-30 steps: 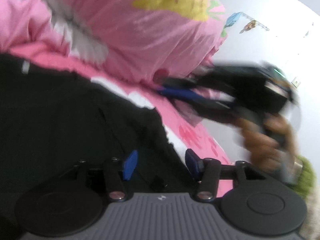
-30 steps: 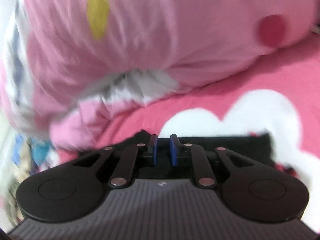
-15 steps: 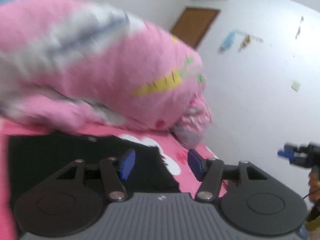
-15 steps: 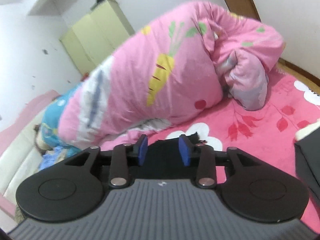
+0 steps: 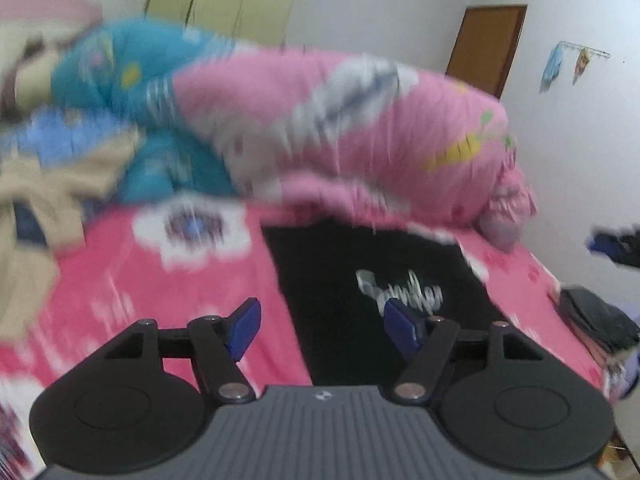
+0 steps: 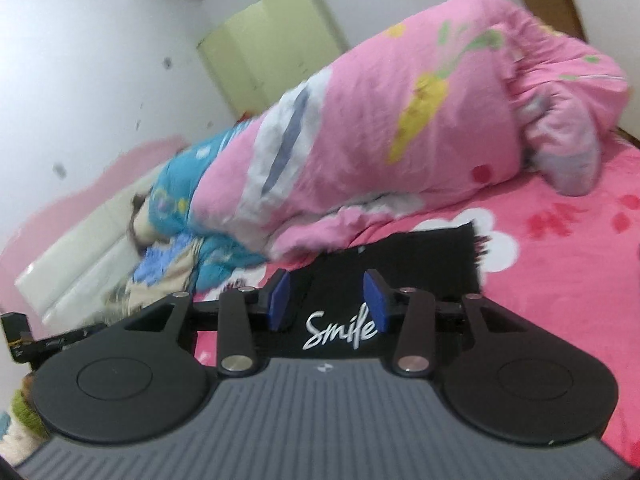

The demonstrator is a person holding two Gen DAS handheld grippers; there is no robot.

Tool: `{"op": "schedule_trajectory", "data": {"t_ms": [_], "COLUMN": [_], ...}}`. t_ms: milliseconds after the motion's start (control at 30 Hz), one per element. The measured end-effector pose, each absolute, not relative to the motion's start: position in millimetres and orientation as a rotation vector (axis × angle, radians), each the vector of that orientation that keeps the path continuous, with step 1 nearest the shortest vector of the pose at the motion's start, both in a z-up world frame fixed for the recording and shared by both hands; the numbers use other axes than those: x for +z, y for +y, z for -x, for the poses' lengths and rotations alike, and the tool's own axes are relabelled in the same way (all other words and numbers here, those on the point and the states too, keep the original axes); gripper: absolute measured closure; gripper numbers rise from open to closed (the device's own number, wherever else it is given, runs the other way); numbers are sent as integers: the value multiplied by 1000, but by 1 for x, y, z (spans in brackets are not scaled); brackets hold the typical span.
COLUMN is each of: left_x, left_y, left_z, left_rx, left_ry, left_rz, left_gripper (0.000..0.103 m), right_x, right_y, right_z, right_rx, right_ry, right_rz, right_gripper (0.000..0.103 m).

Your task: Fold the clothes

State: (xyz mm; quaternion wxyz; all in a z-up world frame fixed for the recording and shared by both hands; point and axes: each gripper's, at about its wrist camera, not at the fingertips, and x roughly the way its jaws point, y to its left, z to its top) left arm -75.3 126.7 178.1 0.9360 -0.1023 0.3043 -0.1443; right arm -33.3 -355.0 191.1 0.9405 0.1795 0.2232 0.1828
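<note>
Compared with one second earlier, both views now take in the whole bed [image 5: 120,280] rather than close-up fabric. Left gripper [image 5: 322,330]: jaws opening, spread wide, nothing between them. The black garment [image 5: 360,288] lies flat at 12 o'clock, its white lettering blurred. Right gripper [image 6: 326,304]: jaws opening, no longer nearly pressed together, empty. The garment's near edge is hidden behind it. The pink quilt [image 6: 400,128] lies at 12 o'clock, beyond the garment.
</note>
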Motion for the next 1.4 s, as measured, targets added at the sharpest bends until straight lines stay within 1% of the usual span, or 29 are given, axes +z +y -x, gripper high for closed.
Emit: {"op": "schedule_trajectory", "data": {"t_ms": [167,300,400,533,733,800,833,900,933,967,1100,1300,1367,1400], "left_x": [106,71,50,30,21,20,20,19,18,17,15,14,14,14], "left_y": [121,118,115,115,131,135,136,141,143,145,152,152,149,146], "left_z": [75,84,90,99,114,117,118,122,124,125,132,137,137,137], "left_rx": [-340,-398,-435,-448,-492,-502,-506,-515,-521,-526,-519,-510,-511,-510], "left_ry": [747,774,802,835,824,830,834,840,845,851,858,861,868,870], "left_rz": [358,420,452,504,607,639,649,675,690,705,743,748,732,717], "left_gripper": [37,38,38,38,38,38,38,38,38,38,38,38,38,38], "right_x": [167,141,108,56,13,1,-3,1,4,7,13,15,19,22], "right_y": [-285,-218,-168,-119,-85,-79,-77,-76,-76,-76,-70,-63,-66,-68], "right_z": [0,-17,-10,-5,-14,-16,-13,-5,0,6,40,97,108,110], "right_rx": [490,597,676,751,802,803,799,828,851,875,976,1139,1159,1151], "right_ry": [548,656,737,842,918,955,955,941,941,941,925,935,922,911], "right_rz": [-358,-295,-166,-54,28,62,78,93,91,83,107,231,258,266], "right_gripper": [63,63,63,63,64,67,70,80,87,90,90,86,79,77]}}
